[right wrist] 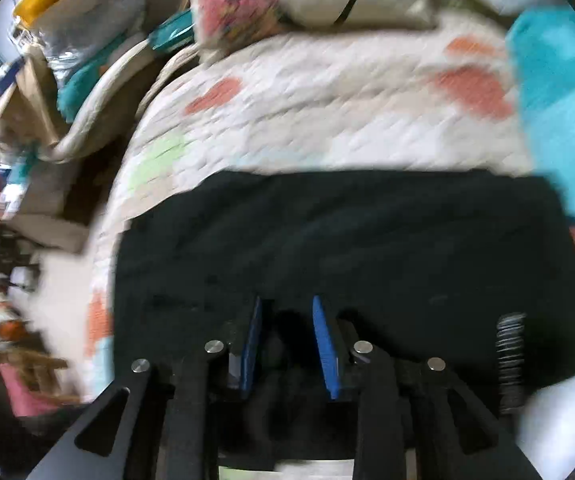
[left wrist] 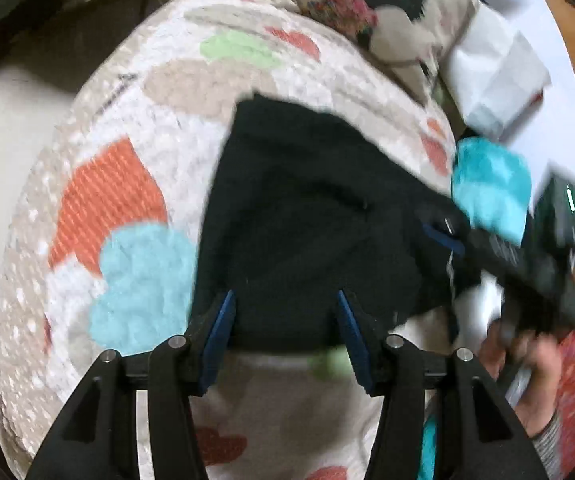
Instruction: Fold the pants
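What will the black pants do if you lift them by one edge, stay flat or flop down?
Probably flop: the black pants lie soft and slightly rumpled on the quilt, following its surface. They look like light cloth, so one gripper could likely lift them. They shouldn't slide much, since the quilt looks textured.

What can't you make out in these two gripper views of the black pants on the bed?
- Right wrist view: motion blur; whether the right gripper pinches the pants is unclear.
- Left wrist view: the pants' right edge is hidden by the other gripper tool.
- Both views: folds unreadable, black on black.
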Demonstrator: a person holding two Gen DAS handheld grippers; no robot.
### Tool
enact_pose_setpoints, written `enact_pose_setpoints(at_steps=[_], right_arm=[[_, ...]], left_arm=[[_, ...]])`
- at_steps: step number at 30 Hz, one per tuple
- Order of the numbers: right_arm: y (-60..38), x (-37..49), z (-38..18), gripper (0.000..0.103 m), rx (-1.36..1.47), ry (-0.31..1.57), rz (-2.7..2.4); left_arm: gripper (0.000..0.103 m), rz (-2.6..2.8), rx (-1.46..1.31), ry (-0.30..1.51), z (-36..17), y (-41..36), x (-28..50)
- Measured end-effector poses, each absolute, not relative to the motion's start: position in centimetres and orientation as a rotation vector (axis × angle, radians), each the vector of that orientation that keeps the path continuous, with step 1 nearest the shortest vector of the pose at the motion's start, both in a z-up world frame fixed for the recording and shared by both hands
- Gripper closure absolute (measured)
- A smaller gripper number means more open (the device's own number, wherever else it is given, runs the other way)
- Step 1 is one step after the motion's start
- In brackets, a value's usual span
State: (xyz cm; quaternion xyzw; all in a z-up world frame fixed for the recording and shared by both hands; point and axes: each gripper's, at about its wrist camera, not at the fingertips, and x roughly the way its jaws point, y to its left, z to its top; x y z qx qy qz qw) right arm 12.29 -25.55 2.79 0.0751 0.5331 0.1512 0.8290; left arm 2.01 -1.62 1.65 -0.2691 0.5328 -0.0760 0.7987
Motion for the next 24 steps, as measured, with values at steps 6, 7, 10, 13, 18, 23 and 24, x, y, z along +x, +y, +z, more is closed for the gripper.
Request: enact_pose_setpoints(at_steps=[6, 7, 10, 13, 18, 23, 24], right_arm=[[-25.0, 9.4, 4.0, 0.072, 0.266, 1.1, 0.458], [-24.6, 9.4, 3.6, 0.072, 0.271, 1.114, 0.47], [-24.5, 8.2, 2.8, 0.072, 0.238, 1.116, 0.425], [-24.9, 7.2, 2.5, 0.072, 0.184, 1.107, 0.378], [-25.6, 6.6, 2.7, 0.069, 0.125, 1.068, 0.293], [-27.1, 4.9, 3.2, 0.068, 0.155, 1.036, 0.268], [-27.2, 4.7, 3.2, 0.068, 0.16, 1.03, 0.274]], left_arm=[[0.052, -0.046, -0.533, 1.152, 0.5, 0.1, 7.1], [0.052, -0.021, -0.532, 1.168, -0.1, 0.4, 7.7], [0.052, -0.022, -0.533, 1.142, 0.1, 0.4, 7.7], [0.052, -0.01, -0.454, 1.09, 1.3, 0.3, 5.8], [0.051, 0.004, -0.377, 1.034, 2.5, -1.2, 3.3], [0.051, -0.072, -0.345, 1.026, 2.0, -3.2, 2.6], [0.051, -0.078, -0.345, 1.024, 1.9, -3.4, 2.5]])
